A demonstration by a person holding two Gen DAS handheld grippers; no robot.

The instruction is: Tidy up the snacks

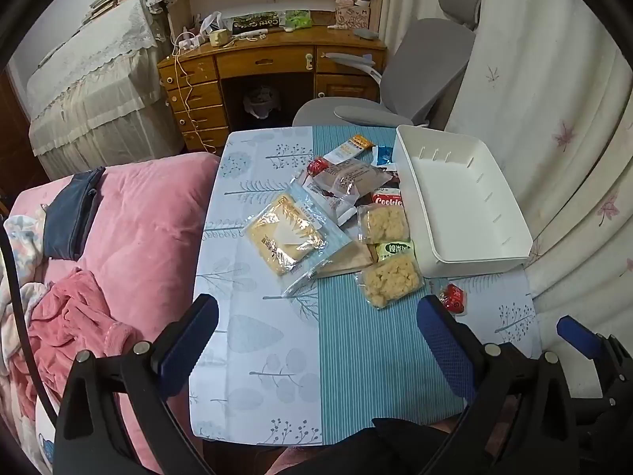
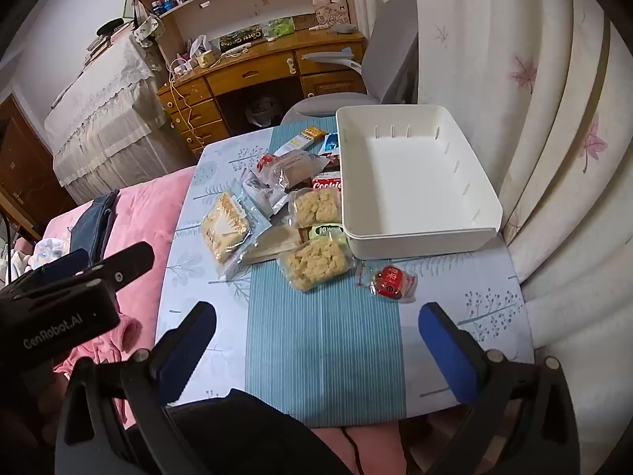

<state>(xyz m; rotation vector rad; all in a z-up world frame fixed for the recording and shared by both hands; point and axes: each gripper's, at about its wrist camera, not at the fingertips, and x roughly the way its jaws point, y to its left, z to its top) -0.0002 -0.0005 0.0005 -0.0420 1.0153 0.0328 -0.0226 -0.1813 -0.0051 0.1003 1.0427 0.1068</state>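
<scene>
A pile of wrapped snacks (image 1: 348, 206) lies mid-table beside an empty white bin (image 1: 459, 202), which also shows in the right wrist view (image 2: 415, 182). The pile includes a large yellow cracker pack (image 1: 285, 237), two puffed-rice cakes (image 1: 389, 279) and a red cookie pack (image 1: 387, 200). A small red snack (image 2: 391, 283) lies apart, in front of the bin. My left gripper (image 1: 316, 340) is open and empty above the table's near edge. My right gripper (image 2: 316, 340) is open and empty, also near the front edge, short of the snacks.
The small table has a blue patterned cloth (image 1: 277, 356). A pink bed with clothes (image 1: 130, 237) is on the left. A grey chair (image 1: 415, 79) and wooden desk (image 1: 269, 63) stand behind. A curtain (image 1: 554, 118) hangs on the right.
</scene>
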